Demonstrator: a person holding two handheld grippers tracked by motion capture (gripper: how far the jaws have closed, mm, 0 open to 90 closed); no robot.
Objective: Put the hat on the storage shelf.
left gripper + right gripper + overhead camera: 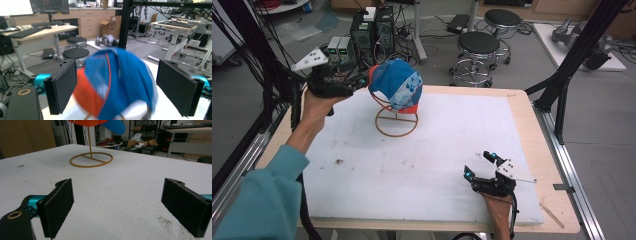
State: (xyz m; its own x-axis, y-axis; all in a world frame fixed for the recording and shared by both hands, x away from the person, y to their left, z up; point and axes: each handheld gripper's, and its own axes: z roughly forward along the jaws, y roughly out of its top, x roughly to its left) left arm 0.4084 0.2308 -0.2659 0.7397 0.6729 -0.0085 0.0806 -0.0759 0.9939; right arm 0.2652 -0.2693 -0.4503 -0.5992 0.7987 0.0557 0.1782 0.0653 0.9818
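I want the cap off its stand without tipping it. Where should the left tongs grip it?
Grip the cap at its orange rim, coming from the left tongs' side and lifting upward. That edge faces them, while the crown is too round and the wire stand is light.

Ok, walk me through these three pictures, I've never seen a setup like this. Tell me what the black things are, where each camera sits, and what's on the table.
A person works at a table covered by a white mat, with a hand-held gripper in each hand: a tool with two black jaws.

The high view looks down from above. The left hand-held gripper is raised beside a blue and orange cap that sits on a thin wire stand. The right hand-held gripper rests low near the table's front edge.

The other two pictures come from cameras riding on each tool, looking out between its jaws. The left one shows the cap between open jaws, not gripped. The right one's jaws are open and hold nothing.
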